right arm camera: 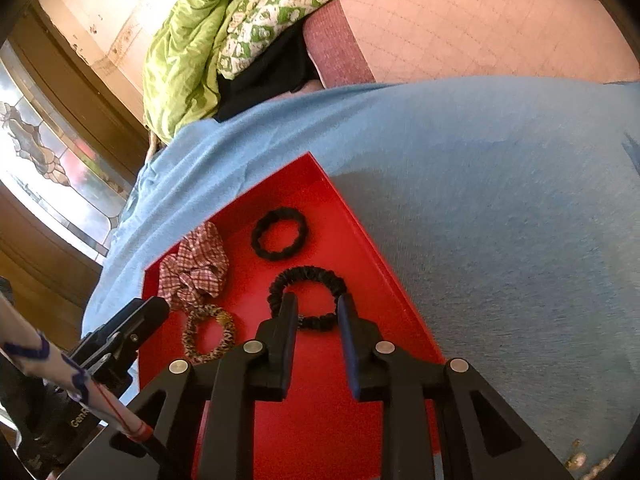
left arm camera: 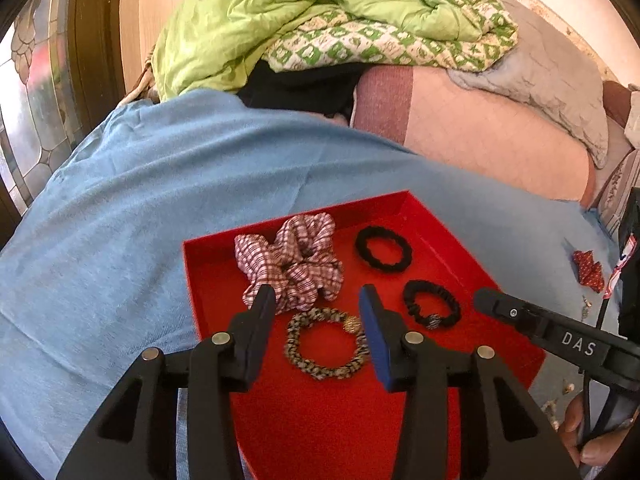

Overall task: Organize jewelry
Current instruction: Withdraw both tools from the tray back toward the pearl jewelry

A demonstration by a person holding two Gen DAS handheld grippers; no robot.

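Note:
A red tray lies on a blue cloth and holds several hair ties. My left gripper hangs open over the tray; a leopard-print scrunchie lies flat under the gap, untouched by the pads. A plaid scrunchie sits just beyond the left finger. My right gripper stands open, its fingers astride the near strand of a black beaded scrunchie that rests on the tray floor. A plain black scrunchie lies farther back.
A green quilt and a pink mattress rise behind the cloth. A small red patterned piece and loose trinkets lie right of the tray. A stained-glass window is at the left.

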